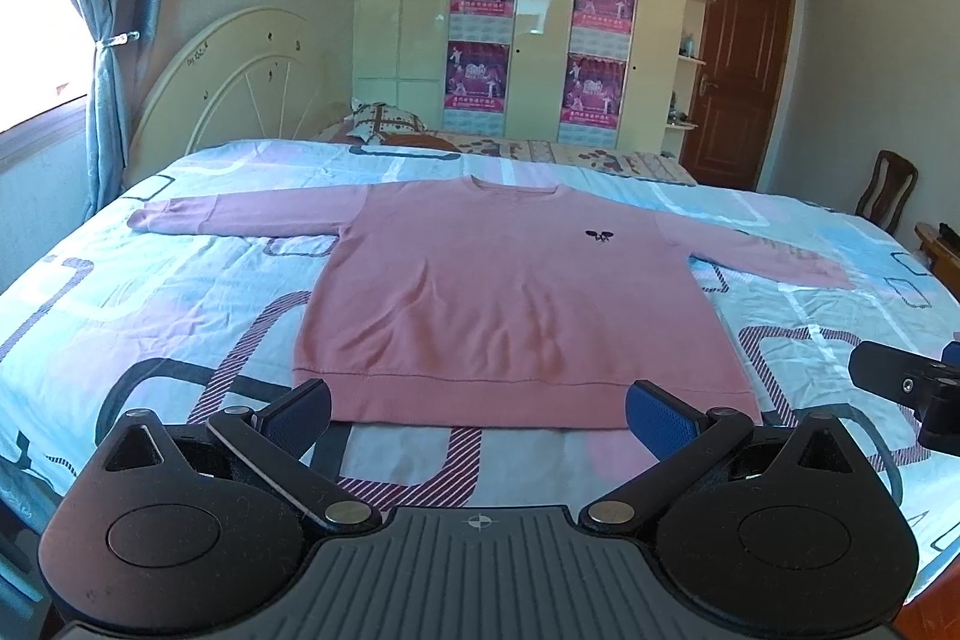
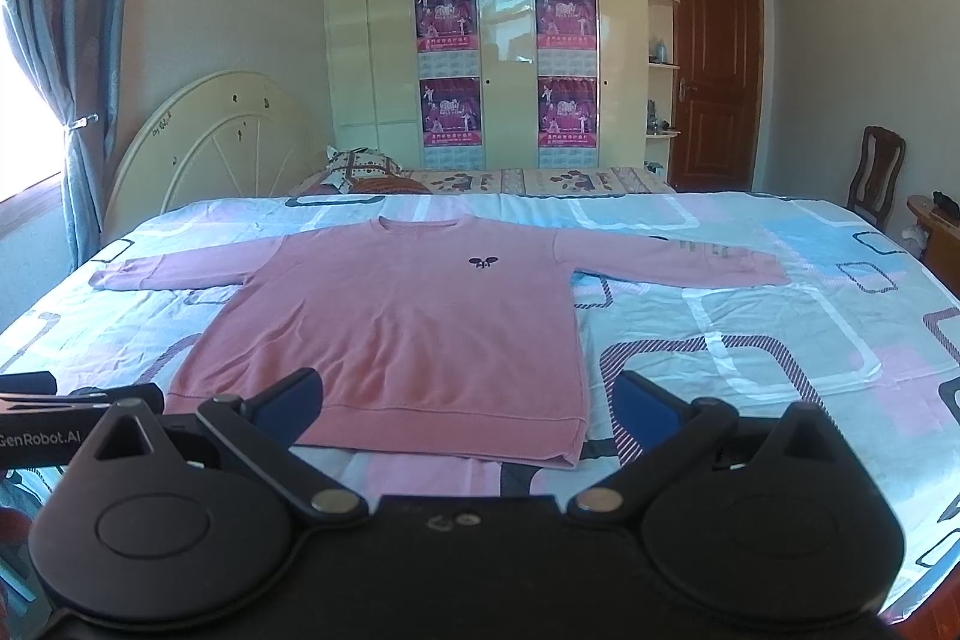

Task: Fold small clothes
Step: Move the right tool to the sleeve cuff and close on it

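Observation:
A pink long-sleeved sweatshirt (image 1: 510, 292) lies flat and face up on the bed, sleeves spread out to both sides, a small dark logo on its chest. It also shows in the right wrist view (image 2: 396, 322). My left gripper (image 1: 477, 415) is open and empty, hovering just in front of the hem. My right gripper (image 2: 468, 406) is open and empty, in front of the hem's right part. Part of the right gripper shows at the right edge of the left wrist view (image 1: 912, 388).
The bed (image 1: 150, 316) has a patterned pale blue and pink cover. A cream headboard (image 1: 234, 82) and pillows (image 1: 384, 124) are at the far left. A wardrobe (image 1: 522, 10), a brown door (image 1: 738, 70) and a wooden chair (image 1: 891, 196) stand behind.

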### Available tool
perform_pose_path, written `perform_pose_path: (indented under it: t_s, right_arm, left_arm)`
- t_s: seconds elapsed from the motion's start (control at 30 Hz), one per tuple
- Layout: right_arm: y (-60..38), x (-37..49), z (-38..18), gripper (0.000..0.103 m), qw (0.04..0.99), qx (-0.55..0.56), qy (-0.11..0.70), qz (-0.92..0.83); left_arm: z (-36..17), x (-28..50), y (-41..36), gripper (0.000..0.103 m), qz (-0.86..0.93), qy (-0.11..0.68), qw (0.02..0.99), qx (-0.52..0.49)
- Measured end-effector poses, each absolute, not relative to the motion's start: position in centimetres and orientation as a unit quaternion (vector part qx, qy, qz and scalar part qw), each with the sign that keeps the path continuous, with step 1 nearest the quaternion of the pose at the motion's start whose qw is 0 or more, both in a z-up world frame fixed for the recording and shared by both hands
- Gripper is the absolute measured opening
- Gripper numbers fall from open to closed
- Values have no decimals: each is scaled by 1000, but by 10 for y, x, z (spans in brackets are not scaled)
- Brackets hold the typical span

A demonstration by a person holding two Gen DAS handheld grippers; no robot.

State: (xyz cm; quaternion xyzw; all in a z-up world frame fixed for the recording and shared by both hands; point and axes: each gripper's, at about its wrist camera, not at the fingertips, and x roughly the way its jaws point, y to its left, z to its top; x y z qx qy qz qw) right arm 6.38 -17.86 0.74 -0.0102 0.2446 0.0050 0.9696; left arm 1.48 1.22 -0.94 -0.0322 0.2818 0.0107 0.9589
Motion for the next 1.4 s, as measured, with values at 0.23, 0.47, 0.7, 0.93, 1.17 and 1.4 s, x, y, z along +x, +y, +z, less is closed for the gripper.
perform_pose_path:
  t_s: [0.23, 0.47, 0.7, 0.93, 1.17, 1.4]
  right_arm:
    - [-180, 89, -6, 103, 969, -8, 248, 0]
    - [-198, 125, -10, 103, 970, 2, 244, -17]
    - [-205, 181, -14, 103, 969, 3, 245, -42]
    - [-204, 234, -7, 103, 967, 4, 241, -77]
    - [-209, 277, -6, 103, 966, 10, 231, -116]
    - [-253, 297, -12, 103, 957, 19, 235, -169]
  left_arm:
    - [-14, 39, 16, 103, 12, 284, 957, -48]
    - [-18, 86, 8, 103, -8, 285, 958, -39]
    - [-20, 154, 7, 103, -49, 291, 953, -65]
    - [-12, 225, 10, 103, -76, 288, 953, -58]
    - [-15, 284, 12, 103, -86, 303, 949, -23]
    - [-32, 311, 2, 103, -90, 294, 951, -19]
